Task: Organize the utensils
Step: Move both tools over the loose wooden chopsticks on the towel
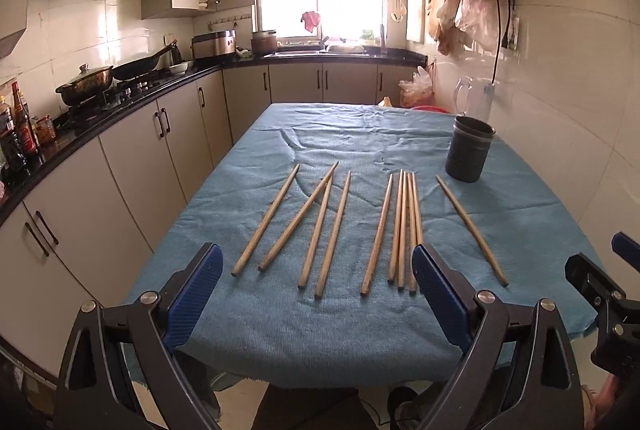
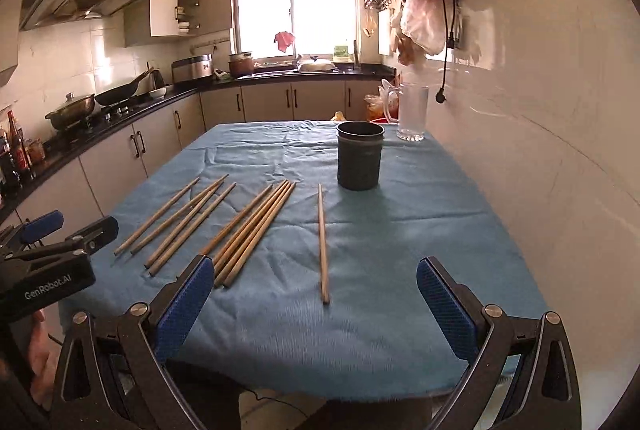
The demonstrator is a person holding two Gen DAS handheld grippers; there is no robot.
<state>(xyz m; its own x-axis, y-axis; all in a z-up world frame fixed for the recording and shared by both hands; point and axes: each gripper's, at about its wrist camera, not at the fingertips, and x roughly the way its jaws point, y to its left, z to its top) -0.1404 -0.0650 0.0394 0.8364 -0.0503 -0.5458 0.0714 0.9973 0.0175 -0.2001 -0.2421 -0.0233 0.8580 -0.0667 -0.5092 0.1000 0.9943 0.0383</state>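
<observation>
Here is the wide surface [image 2: 400,250] under its wrinkled blue cloth, filling the middle of both views, with the kitchen counters off to the left and a tiled wall on the right. Nothing has been gathered yet, by the look of it.

Next in size, the dark round plastic holder cup [image 2: 359,156] stands upright toward the far right of the cloth, mouth open and apparently empty. Just behind it, nearer the wall, is a clear glass pitcher [image 2: 412,114].

Now the two tools. The left claw [image 1: 318,294] hangs at the near edge, blue pads spread wide, gripping nothing. The right claw [image 2: 316,294] sits beside it, equally wide and equally empty.

And the small stuff: nine wooden chopsticks lie flat, all running near-to-far. A loose group of four [image 1: 304,222] on the left, two of them crossing; a tighter group of four [image 1: 400,226] in the middle; and one lone chopstick [image 2: 323,242] on the right, apart from the rest.

That lone stick is the one to watch. Its long axis points almost straight away from the right claw, its near end lying between the open pads, its far end aimed toward the cup. The right hand looks the nearer one; closing across the shaft, then a short carry forward, seems the natural line.
</observation>
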